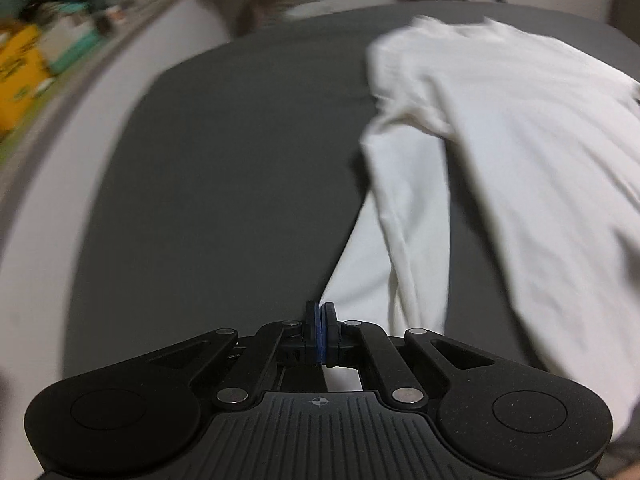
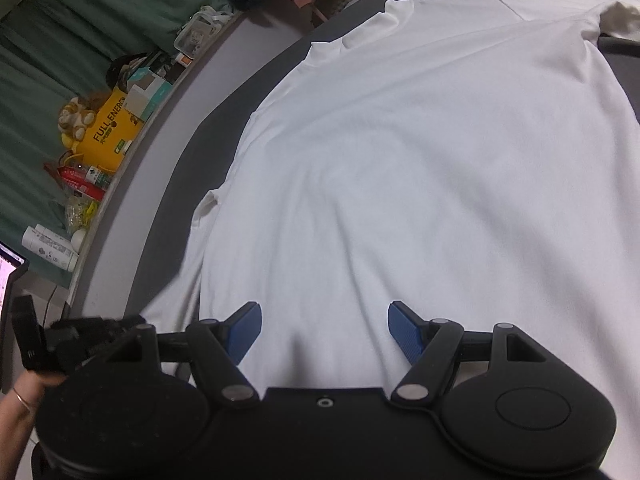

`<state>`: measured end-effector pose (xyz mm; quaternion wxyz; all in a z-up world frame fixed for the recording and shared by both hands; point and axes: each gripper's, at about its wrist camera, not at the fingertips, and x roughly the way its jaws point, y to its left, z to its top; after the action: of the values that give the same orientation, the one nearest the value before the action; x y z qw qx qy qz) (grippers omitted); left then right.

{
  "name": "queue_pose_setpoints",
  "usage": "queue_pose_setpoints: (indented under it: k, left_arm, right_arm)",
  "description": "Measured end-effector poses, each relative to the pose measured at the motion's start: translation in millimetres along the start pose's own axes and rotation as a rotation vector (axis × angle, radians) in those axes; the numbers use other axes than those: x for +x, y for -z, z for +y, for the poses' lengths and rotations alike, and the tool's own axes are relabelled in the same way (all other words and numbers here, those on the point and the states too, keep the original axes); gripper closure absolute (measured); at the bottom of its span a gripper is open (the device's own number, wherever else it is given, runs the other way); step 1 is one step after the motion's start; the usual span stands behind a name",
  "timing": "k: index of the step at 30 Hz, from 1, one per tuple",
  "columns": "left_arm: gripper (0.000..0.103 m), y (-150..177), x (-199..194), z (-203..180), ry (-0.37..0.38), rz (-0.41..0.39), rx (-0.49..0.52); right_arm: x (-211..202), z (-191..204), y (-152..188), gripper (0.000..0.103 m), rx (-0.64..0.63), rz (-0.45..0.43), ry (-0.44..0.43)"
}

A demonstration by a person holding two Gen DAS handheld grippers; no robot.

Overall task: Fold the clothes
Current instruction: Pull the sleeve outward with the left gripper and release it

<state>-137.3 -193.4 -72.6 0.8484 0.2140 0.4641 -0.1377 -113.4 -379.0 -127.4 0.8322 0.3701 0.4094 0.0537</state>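
White shirt (image 2: 420,160) lies spread on the dark grey surface (image 1: 220,160). Left gripper (image 1: 320,320) has its fingers pressed together, seemingly pinching the near sleeve (image 1: 372,264), though blur obscures it. Right gripper (image 2: 324,332) hovers with fingers spread over the near hem.

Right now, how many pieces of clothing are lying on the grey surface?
1: a white shirt spread flat on the grey surface. The left claw is shut on its sleeve; the right claw hovers open above it. None other shows.

Black tool (image 2: 325,330), blue pads (image 2: 404,332), silver rivets.
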Motion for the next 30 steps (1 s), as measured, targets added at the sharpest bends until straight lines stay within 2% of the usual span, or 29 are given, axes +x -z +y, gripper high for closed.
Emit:
queue_pose_setpoints:
  k: [5,8,12,15,18,20,22,23,24,26,28,30]
  left_arm:
    - [0.103,-23.1,16.1,45.8,-0.213,0.029,-0.062]
    - [0.103,-37.5,19.7,73.5,-0.331,-0.026,-0.114]
    - [0.103,-60.2,36.0,96.9,-0.418,-0.087,-0.171]
    - [0.103,-73.5,67.3,106.2,-0.431,-0.009,-0.173]
    - [0.103,-53.2,91.1,110.8,-0.434,0.083,-0.153]
    - [0.103,-52.6,109.1,111.9,-0.353,0.174,-0.18]
    - [0.103,-53.2,119.0,111.7,-0.305,0.209,-0.164]
    - [0.103,-54.3,120.8,109.9,-0.31,0.219,-0.154]
    - [0.099,-56.5,119.3,109.0,-0.309,0.216,-0.151]
    - [0.09,-65.1,107.2,109.9,-0.301,0.156,-0.181]
    - [0.069,-79.4,88.3,108.1,-0.274,0.044,-0.208]
    - [0.025,-97.6,64.8,95.9,-0.224,-0.114,-0.204]
  right_arm:
    - [-0.9,-0.6,0.1,0.034,-0.002,0.001,-0.003]
    - [2.3,1.0,3.5,0.034,-0.033,0.018,0.003]
    - [11.8,6.2,6.0,0.034,-0.068,0.052,0.007]
    - [16.3,8.9,5.0,0.034,-0.089,0.06,0.01]
    - [19.1,9.7,2.5,0.033,-0.092,0.067,0.006]
    - [19.9,8.3,1.4,0.032,-0.087,0.073,0.002]
    - [20.7,6.9,0.4,0.032,-0.082,0.078,-0.003]
    - [20.9,6.7,0.2,0.031,-0.078,0.08,-0.005]
    - [21.1,6.7,-0.1,0.03,-0.076,0.082,-0.008]
    - [21.7,7.2,-0.3,0.029,-0.076,0.085,-0.012]
    - [22.3,7.8,0.1,0.028,-0.085,0.084,-0.014]
    - [22.9,8.8,0.5,0.026,-0.095,0.084,-0.015]
